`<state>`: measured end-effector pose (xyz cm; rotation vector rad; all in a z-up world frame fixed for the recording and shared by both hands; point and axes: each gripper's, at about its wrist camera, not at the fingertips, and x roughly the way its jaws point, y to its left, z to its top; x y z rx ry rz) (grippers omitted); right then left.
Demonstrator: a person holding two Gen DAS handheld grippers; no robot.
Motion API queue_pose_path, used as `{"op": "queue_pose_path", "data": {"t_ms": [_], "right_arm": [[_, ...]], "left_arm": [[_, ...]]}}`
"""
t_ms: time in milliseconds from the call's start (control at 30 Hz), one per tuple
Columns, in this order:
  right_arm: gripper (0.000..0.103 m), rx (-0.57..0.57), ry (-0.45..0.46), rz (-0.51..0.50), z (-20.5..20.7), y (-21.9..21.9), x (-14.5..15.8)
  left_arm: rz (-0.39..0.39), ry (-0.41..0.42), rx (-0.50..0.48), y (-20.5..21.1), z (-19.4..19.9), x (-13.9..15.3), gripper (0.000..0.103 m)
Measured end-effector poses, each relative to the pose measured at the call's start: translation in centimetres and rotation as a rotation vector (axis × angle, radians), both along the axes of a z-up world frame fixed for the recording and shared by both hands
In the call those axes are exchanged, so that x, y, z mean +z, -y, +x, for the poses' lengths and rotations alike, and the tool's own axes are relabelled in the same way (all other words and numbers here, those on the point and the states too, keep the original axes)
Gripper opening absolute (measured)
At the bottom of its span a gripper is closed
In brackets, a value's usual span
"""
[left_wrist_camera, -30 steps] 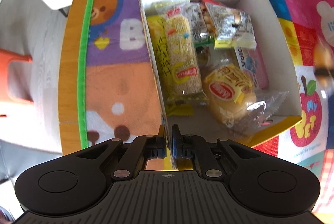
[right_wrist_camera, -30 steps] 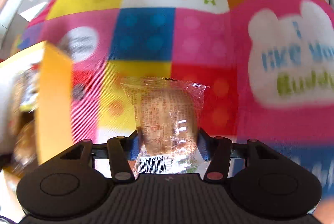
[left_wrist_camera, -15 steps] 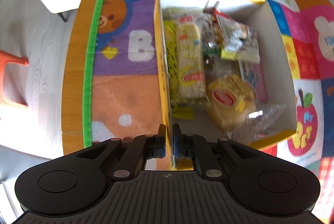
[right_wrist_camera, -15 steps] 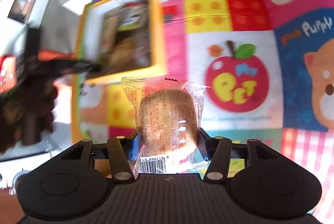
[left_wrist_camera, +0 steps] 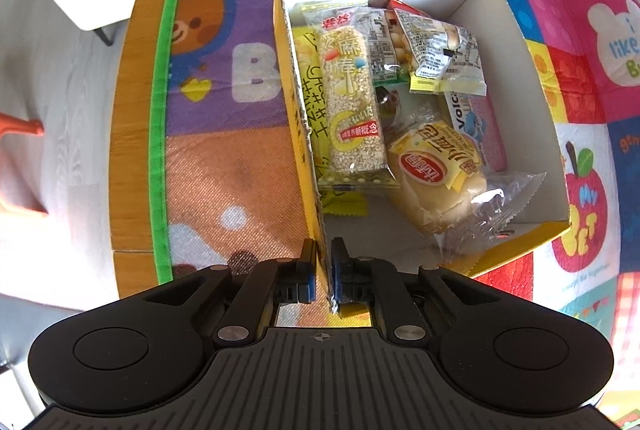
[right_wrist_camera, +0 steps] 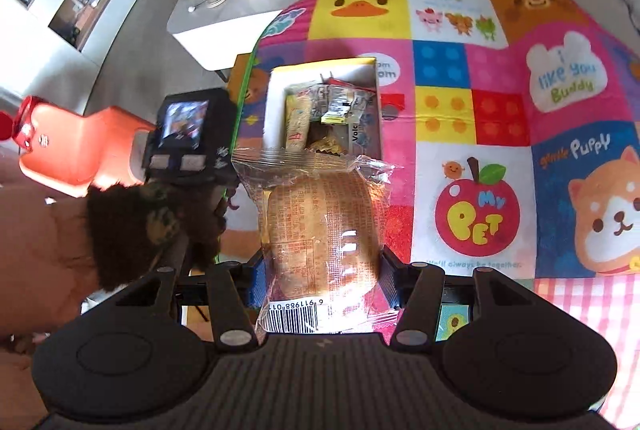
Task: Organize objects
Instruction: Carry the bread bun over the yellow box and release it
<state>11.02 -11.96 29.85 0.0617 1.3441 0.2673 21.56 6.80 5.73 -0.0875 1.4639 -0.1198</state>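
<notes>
A yellow cardboard box (left_wrist_camera: pixel 516 29) lies open on the play mat, holding several snack packets: a sesame bar (left_wrist_camera: pixel 352 101), a wrapped bun (left_wrist_camera: pixel 440 173) and others. My left gripper (left_wrist_camera: pixel 323 262) is shut on the box's left wall (left_wrist_camera: pixel 298 117) near its front corner. My right gripper (right_wrist_camera: pixel 320 266) is shut on a wrapped bread bun (right_wrist_camera: pixel 324 234) and holds it in the air, on the near side of the box (right_wrist_camera: pixel 276 109). The left hand and its gripper unit (right_wrist_camera: pixel 184 133) show at the left of the right wrist view.
The colourful cartoon play mat (right_wrist_camera: pixel 500 133) spreads to the right and behind the box. An orange stool (right_wrist_camera: pixel 80 145) and a low white table (right_wrist_camera: pixel 240 1) with cups and clutter stand beyond the mat's left edge. Grey floor (left_wrist_camera: pixel 60 101) lies left of the mat.
My right gripper has lifted and swung left with the bun, so the box now lies ahead of it. My left gripper keeps its hold on the box wall.
</notes>
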Motion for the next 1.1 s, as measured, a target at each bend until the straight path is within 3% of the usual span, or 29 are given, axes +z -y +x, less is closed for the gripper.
{"op": "queue_pose_path", "data": {"t_ms": [467,767,1000,1100], "right_arm": [[0.053,-0.060,0.020,-0.025,-0.8,-0.6,0.7],[0.053,-0.041,0.014,-0.038,1.4,-2.3,-0.6],[0.054,-0.070,0.177,-0.019,6.0,-3.2,1.9],[0.068,-0.089,0.233,0.007,7.3,-3.1,2.6]], "left_arm": [[-0.013,-0.008,-0.018,0.0,0.1,-0.1,0.011],[-0.011,0.007,-0.034,0.1,-0.1,-0.1,0.011],[-0.006,0.008,-0.032,0.2,-0.1,-0.1,0.011],[-0.009,0.005,-0.027,0.1,0.0,-0.1,0.011]]}}
